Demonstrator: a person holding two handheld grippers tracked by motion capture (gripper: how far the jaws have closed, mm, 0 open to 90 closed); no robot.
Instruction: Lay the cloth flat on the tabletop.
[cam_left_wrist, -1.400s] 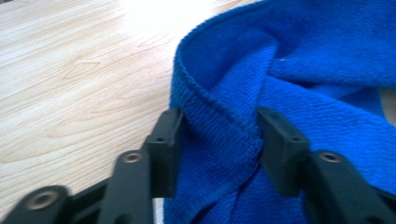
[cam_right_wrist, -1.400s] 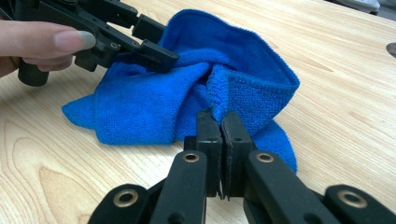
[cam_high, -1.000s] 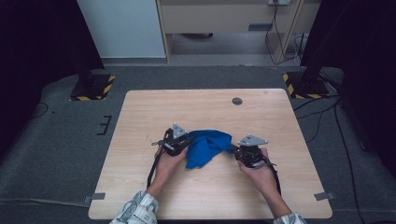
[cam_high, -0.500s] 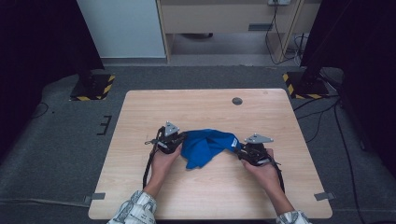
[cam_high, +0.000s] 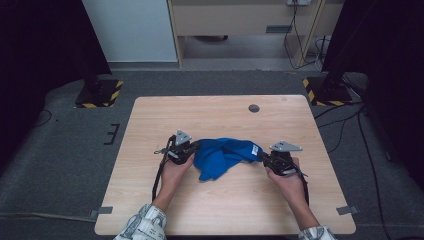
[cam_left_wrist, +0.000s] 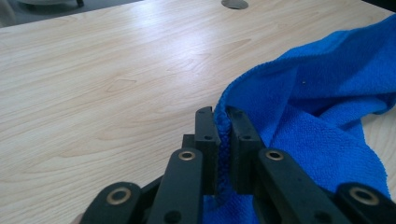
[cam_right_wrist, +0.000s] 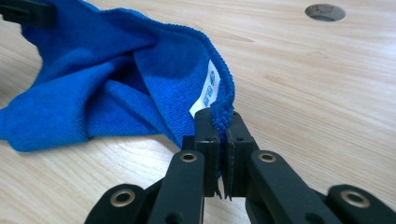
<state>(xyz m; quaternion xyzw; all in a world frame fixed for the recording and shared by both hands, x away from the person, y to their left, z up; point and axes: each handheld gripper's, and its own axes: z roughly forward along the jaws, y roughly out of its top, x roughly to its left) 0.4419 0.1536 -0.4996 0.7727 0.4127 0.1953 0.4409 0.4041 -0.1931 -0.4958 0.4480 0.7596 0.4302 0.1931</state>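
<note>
**Two grippers, one cloth, pulled wider apart**

Count: one blue cloth (cam_high: 220, 156), two hand-held grippers, two hands, one wooden table (cam_high: 150, 120), one round grey cable port (cam_high: 254, 108) near the table's far edge.

The left gripper (cam_high: 192, 147) is clenched on a hemmed edge of the blue cloth; in the left gripper view the jaws stand almost together with the hem (cam_left_wrist: 224, 135) pinched between them. The right gripper (cam_high: 260, 156) is likewise clamped on the cloth's opposite edge, just beside one white label (cam_right_wrist: 208, 93) sewn into the hem. The person's left hand (cam_high: 175, 167) and right hand (cam_high: 285, 175) grip the tool bodies from behind, and patterned sleeves show at the bottom of the high view.

The cloth lies on the table around its middle, between the two grippers. It is bunched and folded, with a loose lobe hanging toward the person's side. A grey three-cornered plate sits on top of each gripper. A black cable trails from each gripper back along the forearm.

Change over the last second: the two grippers have moved apart, the left going further left, the right further right. The cloth between them has stretched out sideways, from a compact lump to a wider band. Both grasps hold throughout.
</note>
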